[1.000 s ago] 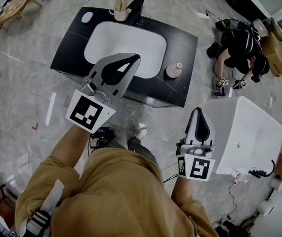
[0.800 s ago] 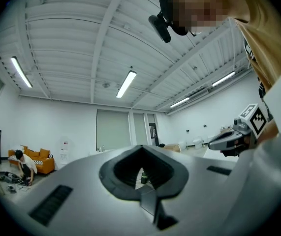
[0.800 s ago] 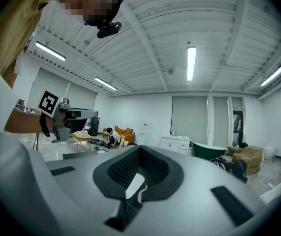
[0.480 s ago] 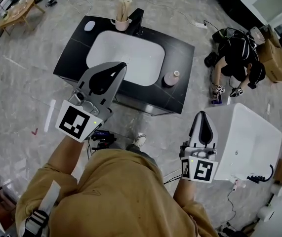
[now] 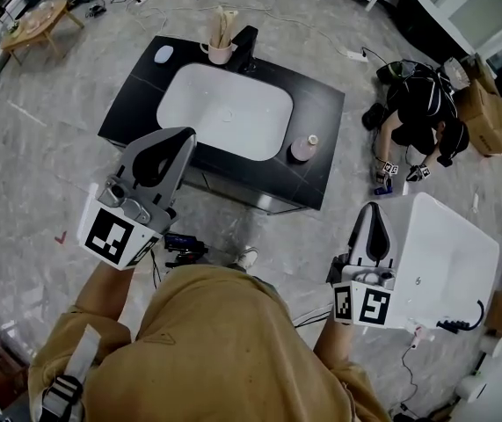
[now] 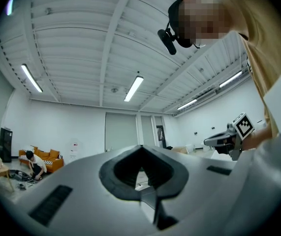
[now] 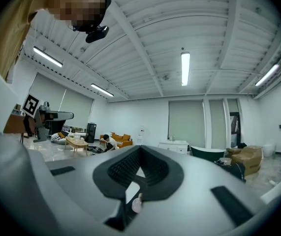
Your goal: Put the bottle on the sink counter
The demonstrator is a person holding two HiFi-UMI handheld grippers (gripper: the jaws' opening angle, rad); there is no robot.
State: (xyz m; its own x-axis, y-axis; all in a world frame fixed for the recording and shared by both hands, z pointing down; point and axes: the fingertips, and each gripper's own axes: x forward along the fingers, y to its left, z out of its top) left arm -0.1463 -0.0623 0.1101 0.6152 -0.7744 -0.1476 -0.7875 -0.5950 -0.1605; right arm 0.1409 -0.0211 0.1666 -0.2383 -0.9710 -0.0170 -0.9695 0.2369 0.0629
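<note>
A small pink bottle (image 5: 305,148) stands upright on the right side of the black sink counter (image 5: 316,99), beside the white basin (image 5: 226,111). My left gripper (image 5: 184,135) hovers in front of the counter's near edge, jaws shut, with nothing held. My right gripper (image 5: 375,207) is lower right, by a white tub, well clear of the bottle; it is also shut and empty. The left gripper view shows its shut jaws (image 6: 141,148) against the ceiling. In the right gripper view the shut jaws (image 7: 140,149) leave a slit through which the pink bottle (image 7: 137,204) shows.
On the counter's far edge stand a pink cup with sticks (image 5: 220,26), a black tap (image 5: 245,40) and a small white object (image 5: 163,54). A person (image 5: 422,104) crouches on the floor at right near a cardboard box (image 5: 486,95). A white tub (image 5: 453,249) stands at right.
Both grippers have drawn back from the counter: the left one slid left and nearer to me, off the basin; the right one shifted slightly right. Both stayed shut.
</note>
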